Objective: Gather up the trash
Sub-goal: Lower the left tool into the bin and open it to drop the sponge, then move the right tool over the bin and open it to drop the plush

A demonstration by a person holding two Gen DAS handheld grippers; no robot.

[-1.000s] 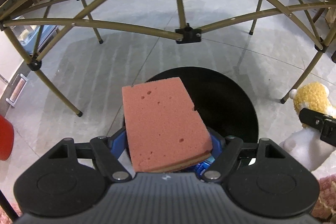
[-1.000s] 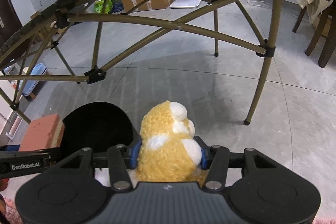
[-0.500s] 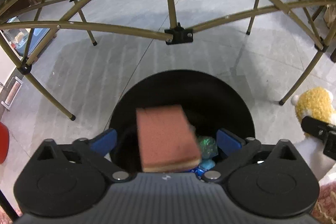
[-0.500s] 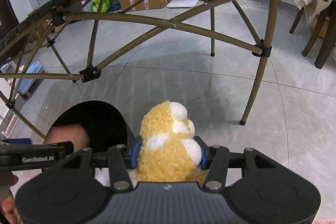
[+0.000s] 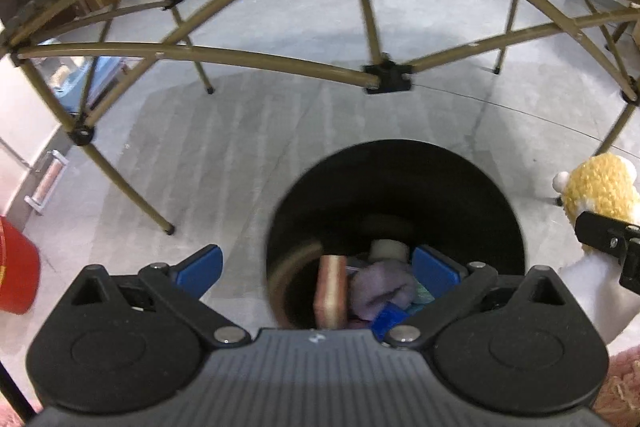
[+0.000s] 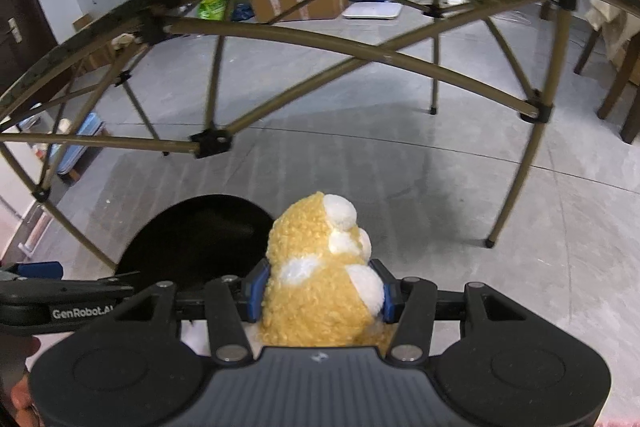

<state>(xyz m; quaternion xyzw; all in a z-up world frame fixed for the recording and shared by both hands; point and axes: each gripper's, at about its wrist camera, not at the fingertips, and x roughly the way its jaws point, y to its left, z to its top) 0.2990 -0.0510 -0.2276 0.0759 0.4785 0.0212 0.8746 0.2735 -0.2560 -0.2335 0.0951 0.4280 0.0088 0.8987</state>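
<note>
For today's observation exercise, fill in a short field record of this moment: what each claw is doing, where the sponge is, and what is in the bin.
left claw: open wide, jaws just opened, nothing between them, above the bin
right claw: shut on the plush toy
sponge: pink, blurred, on edge inside the bin
bin: black, round, on grey floor
bin contents: crumpled cloth, blue scraps, a pale round item
nearby: folding table frame beyond the bin

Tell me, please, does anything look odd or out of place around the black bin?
Yes: the right tongs grip a yellow plush toy beside the black bin, an unusual thing to treat as trash. The pink sponge inside stands on edge against crumpled waste.
</note>
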